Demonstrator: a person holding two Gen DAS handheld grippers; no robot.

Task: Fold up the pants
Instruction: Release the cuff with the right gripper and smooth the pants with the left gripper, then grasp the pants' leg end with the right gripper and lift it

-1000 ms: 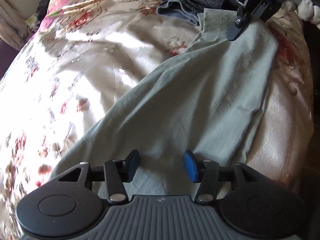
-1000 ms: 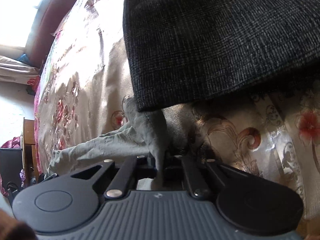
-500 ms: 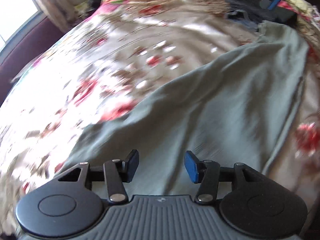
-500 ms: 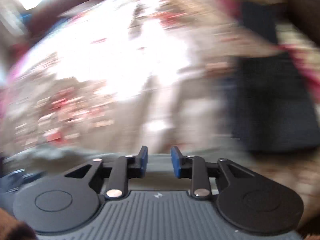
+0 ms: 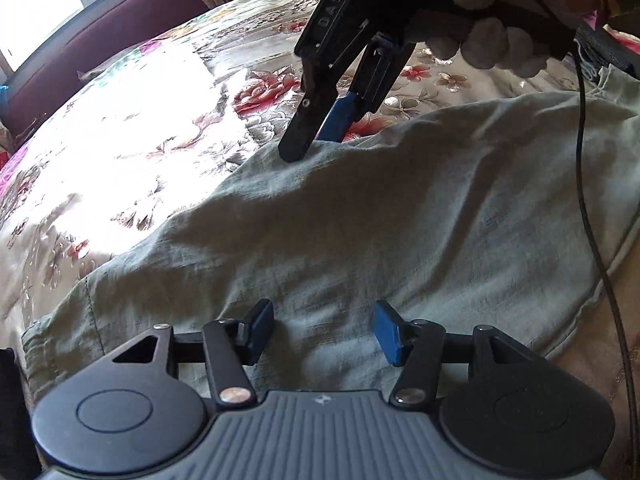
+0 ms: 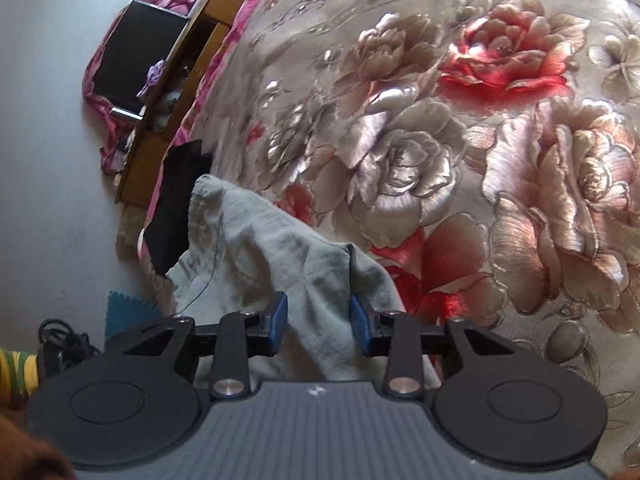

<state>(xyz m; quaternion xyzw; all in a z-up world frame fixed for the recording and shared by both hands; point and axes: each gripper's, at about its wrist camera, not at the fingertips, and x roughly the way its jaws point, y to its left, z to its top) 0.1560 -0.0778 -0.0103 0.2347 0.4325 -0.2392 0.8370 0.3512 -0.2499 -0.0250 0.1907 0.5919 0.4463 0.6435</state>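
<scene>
Grey-green pants (image 5: pixel 380 216) lie spread across a floral bedspread (image 5: pixel 120 128). My left gripper (image 5: pixel 324 330) is open and hovers just above the cloth near its lower part. My right gripper (image 6: pixel 319 322) is open, its fingers straddling a raised fold at the pants' far edge (image 6: pixel 280 248). In the left wrist view the right gripper (image 5: pixel 316 132) comes down from above, held by a gloved hand (image 5: pixel 496 40), its tips touching the pants' edge.
A dark garment (image 6: pixel 176 208) hangs at the bed's edge by the pants. A wooden cabinet (image 6: pixel 176 92) and a dark box (image 6: pixel 136 56) stand on the floor beside the bed. A cable (image 5: pixel 592 200) runs over the pants. A dark red headboard (image 5: pixel 100 40) lies behind.
My right gripper let go of the pants' end by the dark checked garment, opened, and swung over to the pants' long edge. My left gripper stayed open and shifted its view slightly.
</scene>
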